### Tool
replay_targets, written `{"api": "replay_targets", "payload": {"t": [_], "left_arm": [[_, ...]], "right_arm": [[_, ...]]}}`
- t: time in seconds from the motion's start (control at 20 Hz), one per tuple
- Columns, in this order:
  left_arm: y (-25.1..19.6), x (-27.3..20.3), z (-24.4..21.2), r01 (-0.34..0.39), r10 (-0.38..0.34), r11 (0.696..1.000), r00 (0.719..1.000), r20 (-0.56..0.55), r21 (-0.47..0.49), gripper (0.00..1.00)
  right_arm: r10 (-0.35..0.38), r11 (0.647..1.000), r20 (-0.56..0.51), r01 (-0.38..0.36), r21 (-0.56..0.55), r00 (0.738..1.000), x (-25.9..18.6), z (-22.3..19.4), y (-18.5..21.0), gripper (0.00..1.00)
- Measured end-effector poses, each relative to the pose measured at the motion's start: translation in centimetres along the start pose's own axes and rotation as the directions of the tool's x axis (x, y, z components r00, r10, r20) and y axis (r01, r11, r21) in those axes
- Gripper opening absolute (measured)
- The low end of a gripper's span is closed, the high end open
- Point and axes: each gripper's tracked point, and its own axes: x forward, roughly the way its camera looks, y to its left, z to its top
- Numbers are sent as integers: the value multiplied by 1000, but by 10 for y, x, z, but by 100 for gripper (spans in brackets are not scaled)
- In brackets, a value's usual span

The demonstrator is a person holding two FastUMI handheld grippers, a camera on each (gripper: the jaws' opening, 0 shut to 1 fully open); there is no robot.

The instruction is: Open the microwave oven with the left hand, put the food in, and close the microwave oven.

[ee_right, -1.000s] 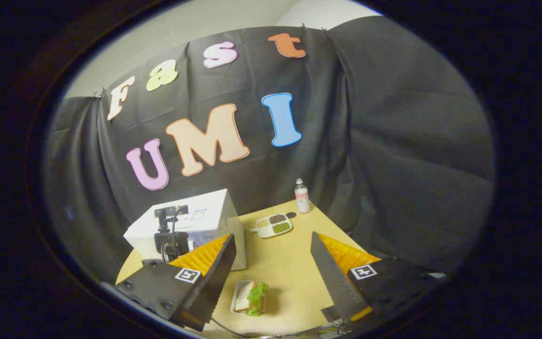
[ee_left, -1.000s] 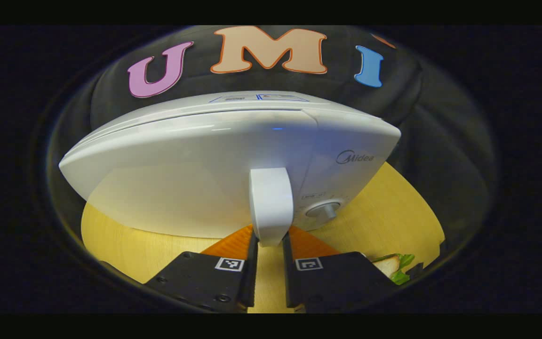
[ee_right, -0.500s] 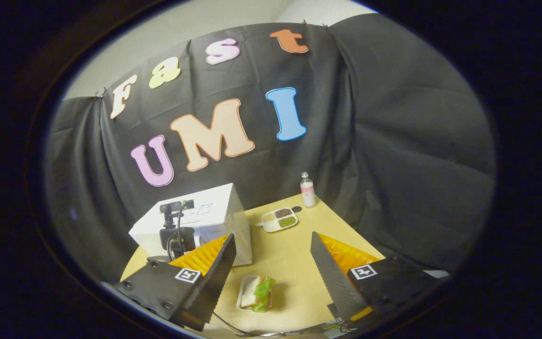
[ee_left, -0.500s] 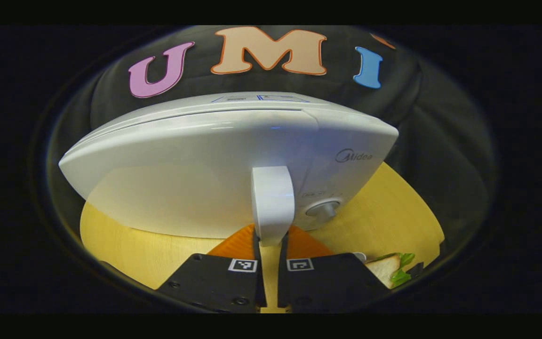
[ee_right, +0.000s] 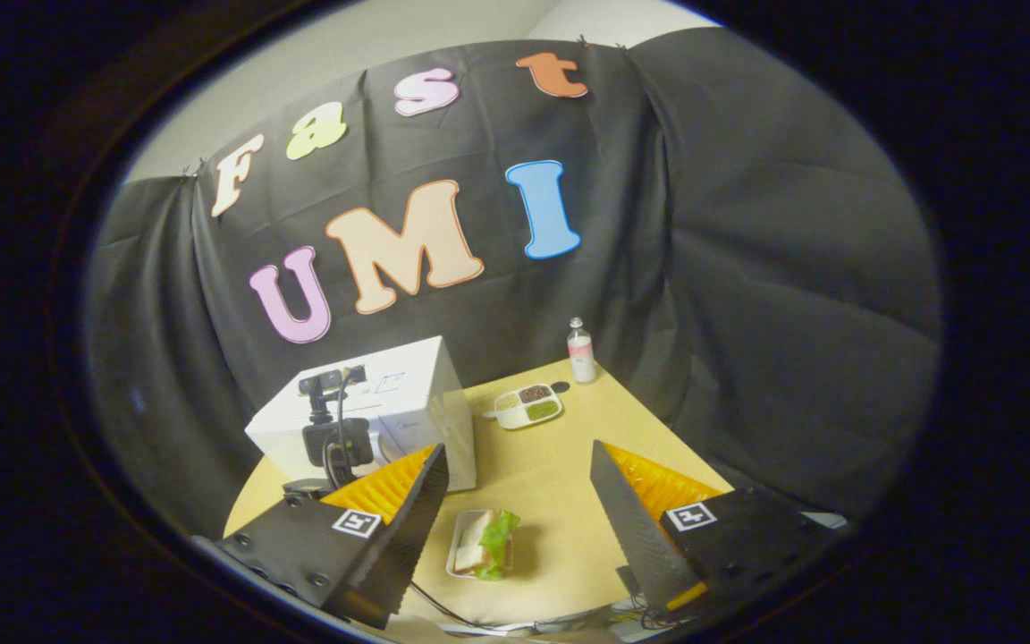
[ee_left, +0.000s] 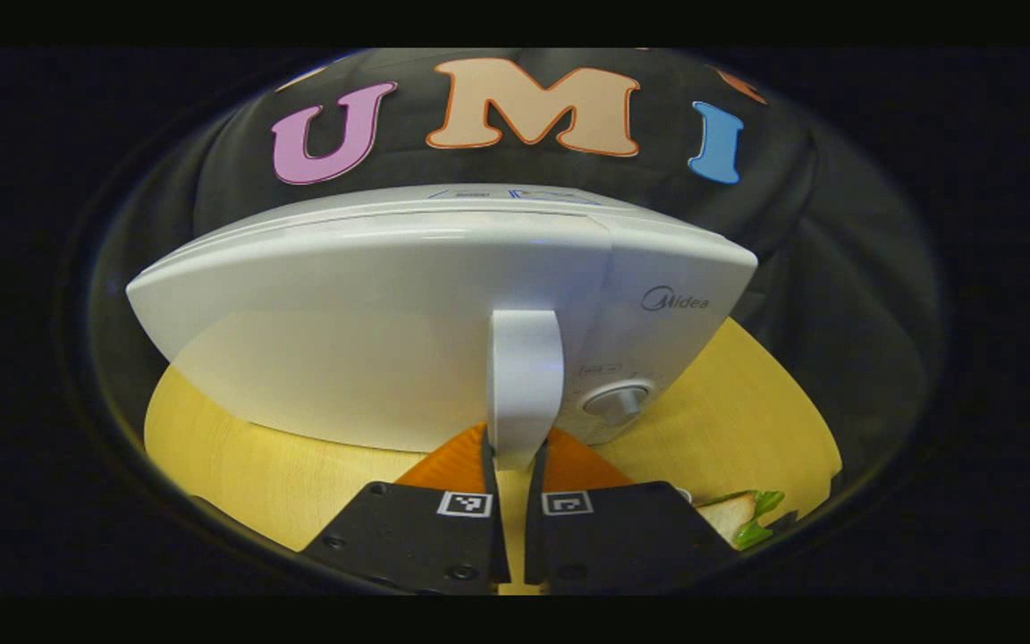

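Counter (ee_right: 560, 501) is the biggest thing we have: pale wood, backed by black cloth. On it we see the white microwave oven (ee_left: 372, 349) at the left rear in the right gripper view, door not swung open from what we can tell. In the left gripper view its front fills the middle, with the upright white door handle (ee_left: 525, 385) dead centre and a round knob (ee_left: 617, 402) just right of it on the control panel.

We have the left tool (ee_left: 510, 452) pinching that handle at its lower end, one finger on each side, pressed against it. In the right gripper view we also see this tool from behind, in front of the oven, a small camera mounted on top.

We read the right tool (ee_right: 519, 487) as spread wide, nothing between its fingers, held high above the near counter edge and well apart from the oven.

Food: a sandwich (ee_right: 484, 555) with green lettuce on a small white tray (ee_right: 457, 563), sitting on the counter near the front edge, right of the oven's front corner, below the gap of the right tool. In the left gripper view we catch it at lower right.

Smaller items at the far side: a divided dish (ee_right: 528, 405) with three fillings, then a small bottle (ee_right: 580, 351) near the far corner.
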Motion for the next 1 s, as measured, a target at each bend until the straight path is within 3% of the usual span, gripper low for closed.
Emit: {"api": "replay_targets", "payload": {"t": [0.2,0.25,0.35,0.45,0.55,0.85,1.0], "left_arm": [[1,-1,0,-7,7,1000,1000,1,-20,5],[1,-10,-13,-16,15,999,999,-37,-38,4],[5,-33,-24,-3,3,1000,1000,6,-8,4],[10,-54,-41,23,-23,999,1000,11,28,4],[16,-69,-54,28,-27,1000,1000,-11,5,5],[39,-109,-81,-39,41,998,999,-29,49,8],[53,-125,-90,-74,74,997,996,-45,-3,20]], "right_arm": [[-16,999,-28,17,27,999,5,-5,-11,99],[-17,999,-33,18,31,999,7,-5,-12,99],[-9,999,-48,11,37,999,13,-6,-12,99],[13,999,-69,-11,38,998,19,-10,-7,99],[47,999,-94,-45,30,994,24,-17,0,99],[122,993,-150,-122,12,981,21,-38,18,99],[143,990,-177,-144,12,974,19,-49,21,99]]}}
